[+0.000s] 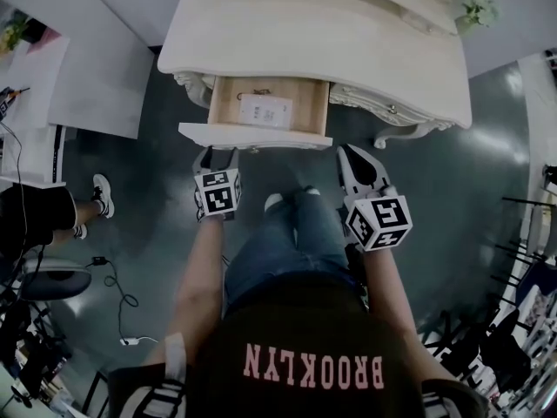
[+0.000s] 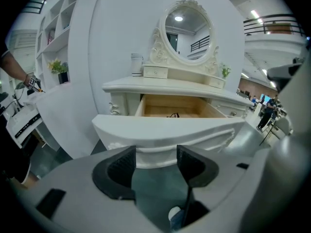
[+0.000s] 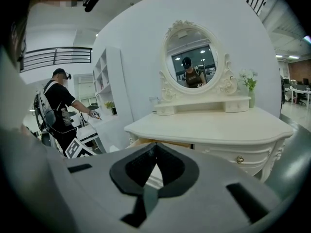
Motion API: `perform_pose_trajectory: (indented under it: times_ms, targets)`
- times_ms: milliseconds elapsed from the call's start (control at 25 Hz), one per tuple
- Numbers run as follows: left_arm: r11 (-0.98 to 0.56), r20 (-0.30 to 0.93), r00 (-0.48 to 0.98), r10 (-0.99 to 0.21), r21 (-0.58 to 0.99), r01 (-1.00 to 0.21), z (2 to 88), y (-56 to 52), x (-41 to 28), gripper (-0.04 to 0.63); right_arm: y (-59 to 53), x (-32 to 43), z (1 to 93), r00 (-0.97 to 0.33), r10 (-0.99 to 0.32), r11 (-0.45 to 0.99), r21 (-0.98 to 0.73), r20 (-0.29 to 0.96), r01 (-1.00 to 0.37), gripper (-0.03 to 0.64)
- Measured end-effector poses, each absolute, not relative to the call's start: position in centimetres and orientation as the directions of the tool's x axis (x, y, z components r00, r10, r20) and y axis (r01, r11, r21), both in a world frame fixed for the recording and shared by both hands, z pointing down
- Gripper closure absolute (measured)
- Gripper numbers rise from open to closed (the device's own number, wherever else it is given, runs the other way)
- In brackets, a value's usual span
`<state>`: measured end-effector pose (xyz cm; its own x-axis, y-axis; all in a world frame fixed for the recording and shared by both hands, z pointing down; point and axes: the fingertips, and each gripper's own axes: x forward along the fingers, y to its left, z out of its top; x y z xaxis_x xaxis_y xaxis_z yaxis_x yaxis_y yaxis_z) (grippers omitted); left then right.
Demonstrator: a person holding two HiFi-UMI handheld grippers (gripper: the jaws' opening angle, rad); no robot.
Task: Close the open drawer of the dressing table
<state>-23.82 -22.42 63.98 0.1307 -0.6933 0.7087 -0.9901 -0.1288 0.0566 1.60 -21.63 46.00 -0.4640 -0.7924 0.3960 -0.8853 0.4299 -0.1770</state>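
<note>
Here's the dressing table (image 1: 348, 33) at the far side, cream and curved, and its drawer (image 1: 252, 136) hangs well out on the left half, pale wood showing inside. A white paper (image 1: 265, 110) lies flat on the drawer floor. The left gripper (image 1: 218, 153) is right up at the near face of the drawer front, jaws spread moderately wide with nothing between them. Its own view confirms it: the left gripper (image 2: 155, 159) frames the white drawer front (image 2: 165, 127) between two parted black pads, though I can't say whether there is contact. Over on the right, the right gripper (image 1: 355, 155) hangs near the table's closed right side, off to the side of the drawer. Its own view shows the right gripper (image 3: 154, 147) with tips pressed together and empty. Beyond it stands the oval mirror (image 3: 190, 64) on the tabletop (image 3: 218, 125).
</note>
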Motion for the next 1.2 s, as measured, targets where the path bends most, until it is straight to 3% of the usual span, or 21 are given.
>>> perform_pose_trajectory:
  times_ms: [1200]
  targets:
    - [-0.077, 0.717, 0.07, -0.694, 0.023, -0.997, 64.0, -29.1, -23.1, 0.35, -27.1, 4.3, 47.8, -0.464, -0.785, 0.407, -0.224, 0.411, -0.886, 0.62]
